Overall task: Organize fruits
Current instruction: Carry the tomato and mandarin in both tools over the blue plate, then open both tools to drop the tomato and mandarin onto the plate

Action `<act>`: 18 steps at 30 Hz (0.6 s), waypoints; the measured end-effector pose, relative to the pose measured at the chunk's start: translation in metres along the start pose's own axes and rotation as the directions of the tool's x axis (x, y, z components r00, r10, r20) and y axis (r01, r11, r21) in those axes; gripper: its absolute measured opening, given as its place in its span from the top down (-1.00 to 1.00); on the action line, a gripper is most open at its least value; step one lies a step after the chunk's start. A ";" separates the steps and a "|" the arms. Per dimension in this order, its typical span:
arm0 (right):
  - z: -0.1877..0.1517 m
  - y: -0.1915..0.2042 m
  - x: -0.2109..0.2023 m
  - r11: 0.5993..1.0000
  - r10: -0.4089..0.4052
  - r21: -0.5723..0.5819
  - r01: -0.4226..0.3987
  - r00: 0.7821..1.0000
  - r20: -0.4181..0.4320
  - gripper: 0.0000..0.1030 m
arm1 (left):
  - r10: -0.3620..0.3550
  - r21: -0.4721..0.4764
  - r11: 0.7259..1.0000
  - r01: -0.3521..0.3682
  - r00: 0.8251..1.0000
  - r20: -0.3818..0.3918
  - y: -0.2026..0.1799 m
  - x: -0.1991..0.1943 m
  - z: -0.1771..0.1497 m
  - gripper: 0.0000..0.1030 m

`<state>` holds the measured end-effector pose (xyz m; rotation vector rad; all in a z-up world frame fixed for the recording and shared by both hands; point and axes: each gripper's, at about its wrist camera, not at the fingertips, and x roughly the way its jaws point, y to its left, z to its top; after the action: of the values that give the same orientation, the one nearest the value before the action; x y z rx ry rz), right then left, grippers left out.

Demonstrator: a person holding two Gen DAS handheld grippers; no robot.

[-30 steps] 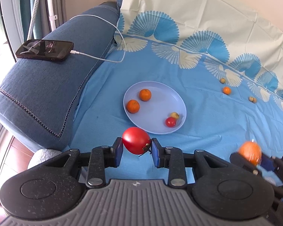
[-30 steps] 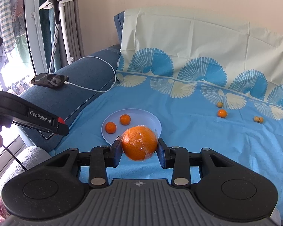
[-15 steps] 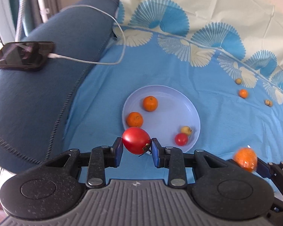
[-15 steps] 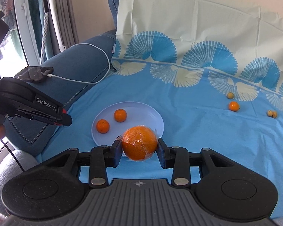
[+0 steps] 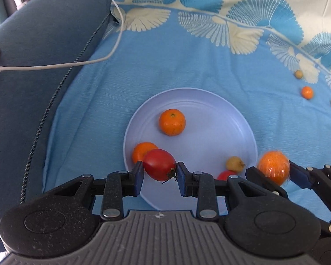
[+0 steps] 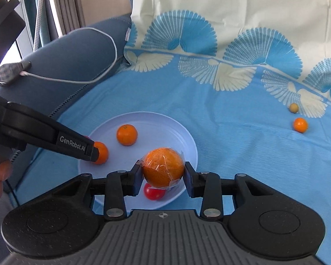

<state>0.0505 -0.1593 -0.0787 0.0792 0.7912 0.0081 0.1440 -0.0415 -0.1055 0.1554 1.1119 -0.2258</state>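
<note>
The left gripper (image 5: pixel 159 172) pinches a red tomato (image 5: pixel 158 164) over the plate (image 5: pixel 209 101) at its 7 o'clock edge. The right gripper (image 6: pixel 163 175) pinches a wrapped orange (image 6: pixel 163 166) over the plate's 4 o'clock edge. Two tangerines (image 5: pixel 172 122) lie on the plate.

A home living room, seen from a sofa.
A blue fabric sofa armrest (image 6: pixel 77 53) holds a phone (image 6: pixel 10 75) on a white charging cable (image 6: pixel 94 75); a fan-patterned blue sheet (image 5: pixel 165 70) covers the seat, and curtains (image 6: pixel 64 4) hang behind.
</note>
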 end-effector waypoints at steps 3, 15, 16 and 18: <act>0.002 -0.002 0.019 1.000 -0.002 -0.019 0.001 1.000 -0.023 0.23 | 0.023 0.010 1.000 -0.023 1.000 -0.013 0.000 0.015 0.005 0.31; 0.017 -0.001 0.030 0.999 0.001 -0.050 -0.004 0.998 -0.057 -0.77 | 0.086 -0.042 0.996 -0.084 0.995 0.046 0.026 -0.025 -0.004 -0.99; 0.017 -0.002 0.021 0.999 -0.006 -0.034 0.005 0.999 -0.053 -0.79 | 0.082 -0.053 0.995 -0.081 0.996 0.026 0.029 -0.031 -0.011 -0.99; 0.012 -0.003 -0.001 1.000 -0.014 0.007 0.015 0.998 -0.062 -0.80 | 0.070 -0.059 0.996 -0.071 0.997 -0.011 0.033 -0.043 -0.023 -0.99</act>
<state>0.0584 -0.1634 -0.0703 0.0802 0.8537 -0.0059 0.1141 0.0002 -0.0766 0.1430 1.1187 -0.1290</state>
